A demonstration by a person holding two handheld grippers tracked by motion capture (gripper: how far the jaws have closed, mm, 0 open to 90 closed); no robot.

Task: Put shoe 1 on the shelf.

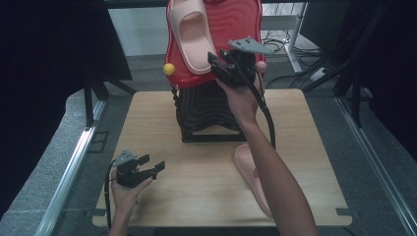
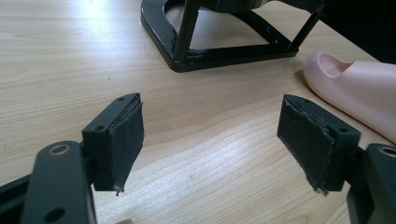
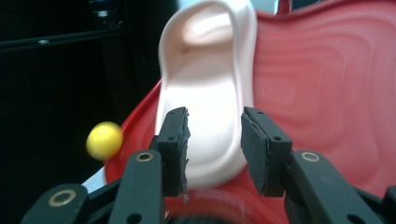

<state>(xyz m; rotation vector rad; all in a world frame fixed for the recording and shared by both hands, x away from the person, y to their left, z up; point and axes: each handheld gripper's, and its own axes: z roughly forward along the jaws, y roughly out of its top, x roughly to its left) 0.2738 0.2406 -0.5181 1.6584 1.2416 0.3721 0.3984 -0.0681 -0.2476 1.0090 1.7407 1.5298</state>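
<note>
A pink slipper lies toe-up on the tilted red tray of a black stand. My right gripper is raised at the slipper's heel, open by a narrow gap, with the heel just beyond its tips. A second pink slipper lies on the table at the right, partly hidden by the right forearm. My left gripper rests low over the table's front left, wide open and holding nothing.
A yellow ball caps the tray's left corner and a pink ball its right. The wooden table has bare room at the front and left. Dark frames and cables stand around it.
</note>
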